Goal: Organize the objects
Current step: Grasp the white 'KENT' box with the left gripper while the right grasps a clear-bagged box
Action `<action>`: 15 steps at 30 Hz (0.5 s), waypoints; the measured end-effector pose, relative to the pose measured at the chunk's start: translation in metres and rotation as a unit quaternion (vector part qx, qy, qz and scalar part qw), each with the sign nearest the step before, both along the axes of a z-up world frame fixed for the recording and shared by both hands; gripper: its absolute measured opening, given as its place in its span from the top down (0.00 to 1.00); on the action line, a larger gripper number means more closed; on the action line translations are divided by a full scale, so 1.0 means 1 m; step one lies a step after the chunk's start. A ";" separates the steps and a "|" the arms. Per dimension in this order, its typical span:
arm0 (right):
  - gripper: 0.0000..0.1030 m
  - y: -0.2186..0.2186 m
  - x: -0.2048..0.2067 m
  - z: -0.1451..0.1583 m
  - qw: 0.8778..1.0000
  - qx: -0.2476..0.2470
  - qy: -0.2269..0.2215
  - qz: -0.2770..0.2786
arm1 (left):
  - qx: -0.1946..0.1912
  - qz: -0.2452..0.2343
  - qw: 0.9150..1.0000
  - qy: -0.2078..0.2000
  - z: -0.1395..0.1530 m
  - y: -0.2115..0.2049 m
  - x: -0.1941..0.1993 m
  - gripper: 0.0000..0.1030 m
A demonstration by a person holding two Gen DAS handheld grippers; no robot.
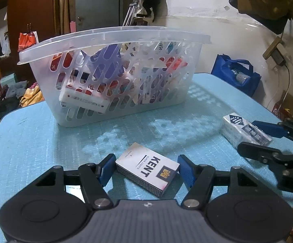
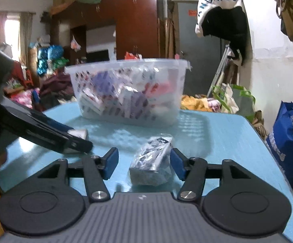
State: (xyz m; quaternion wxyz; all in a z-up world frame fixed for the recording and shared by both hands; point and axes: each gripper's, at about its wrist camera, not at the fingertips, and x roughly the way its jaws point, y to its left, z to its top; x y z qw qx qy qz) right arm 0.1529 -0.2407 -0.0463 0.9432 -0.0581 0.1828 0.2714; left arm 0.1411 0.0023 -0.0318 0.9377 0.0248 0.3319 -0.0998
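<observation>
While slotted plastic basket (image 1: 114, 75) stands | claws straddle rectangular packs

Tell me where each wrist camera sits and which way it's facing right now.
Left wrist: rides the left gripper, looking along its open fingers at the KENT pack; the right gripper enters from its right.
Right wrist: rides the right gripper, open around the wrapped pack; the left gripper enters from its left.
Shared: the basket, blue table, both packs.

Table (image 1: 35, 133): one perforated plastic basket (image 1: 114, 38) of packs, uncountable; two loose cigarette packs: Kent pack (image 1: 146, 170), wrapped pack (image 1: 245, 129).
</observation>
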 end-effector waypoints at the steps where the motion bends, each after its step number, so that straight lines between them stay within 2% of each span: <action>1: 0.43 0.000 0.002 -0.001 1.000 -0.002 0.006 -0.001 | 0.002 0.000 1.000 0.000 0.000 -0.001 0.000 0.32; 2: 0.45 -0.001 0.002 -0.001 1.000 -0.002 0.009 0.000 | 0.003 0.000 1.000 -0.001 0.000 -0.001 0.000 0.32; 3: 0.54 0.000 0.001 -0.001 1.000 -0.010 0.007 -0.002 | 0.003 0.000 1.000 -0.001 0.000 -0.001 0.000 0.32; 4: 0.57 0.002 0.001 -0.002 1.000 -0.024 0.005 -0.007 | -0.001 -0.001 1.000 -0.002 0.000 0.000 -0.001 0.32; 6: 0.58 0.003 0.000 -0.003 1.000 -0.030 0.002 -0.006 | -0.014 -0.001 1.000 -0.015 0.002 0.004 -0.005 0.32; 10: 0.58 -0.002 -0.003 0.003 1.000 0.001 0.005 0.017 | -0.035 0.011 0.997 -0.065 0.011 0.012 -0.019 0.32; 15: 0.58 -0.003 -0.011 0.018 0.999 0.019 -0.014 0.022 | -0.046 0.002 0.996 -0.082 0.021 0.011 -0.025 0.32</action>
